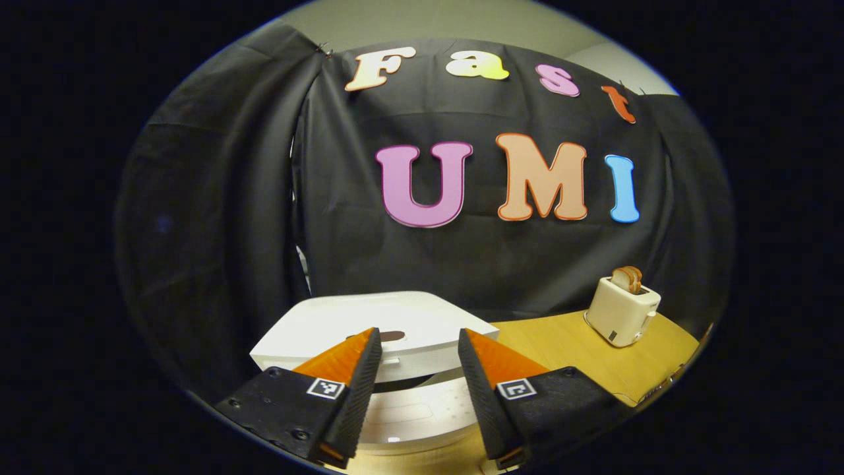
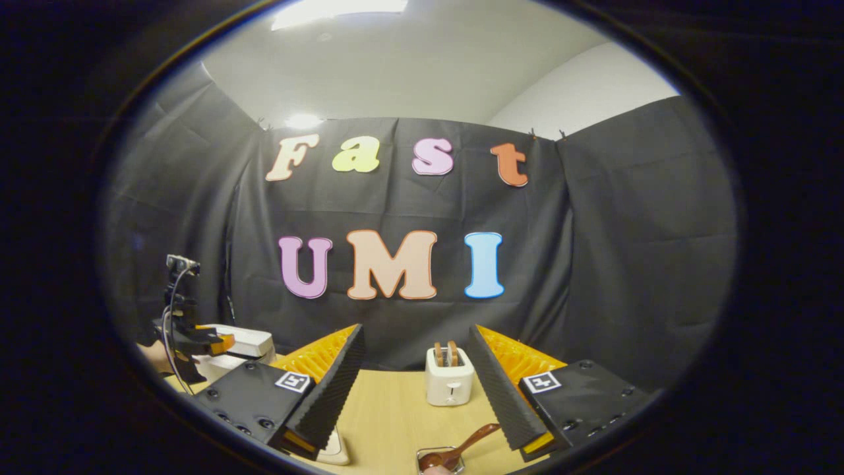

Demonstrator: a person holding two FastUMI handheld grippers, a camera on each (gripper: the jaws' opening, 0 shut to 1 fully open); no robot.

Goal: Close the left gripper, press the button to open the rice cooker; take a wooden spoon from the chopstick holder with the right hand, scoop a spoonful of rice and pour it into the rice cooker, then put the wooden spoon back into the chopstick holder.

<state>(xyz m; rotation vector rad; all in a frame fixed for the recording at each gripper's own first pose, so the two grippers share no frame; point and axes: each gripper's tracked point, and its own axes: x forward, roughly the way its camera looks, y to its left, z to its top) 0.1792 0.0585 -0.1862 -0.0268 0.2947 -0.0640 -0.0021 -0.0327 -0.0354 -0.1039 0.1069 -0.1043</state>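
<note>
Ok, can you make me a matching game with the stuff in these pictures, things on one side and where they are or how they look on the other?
Things:
1. rice cooker
2. toaster
3. spoon
4. left gripper

Places or states:
A. open, nothing between its fingers
B. lid up, right in front of the left gripper
C. on the table by the back wall, with bread slices in its slots
D. sticking out of the holder below the right gripper

Pairs: 1-B, 2-C, 3-D, 4-A
</note>
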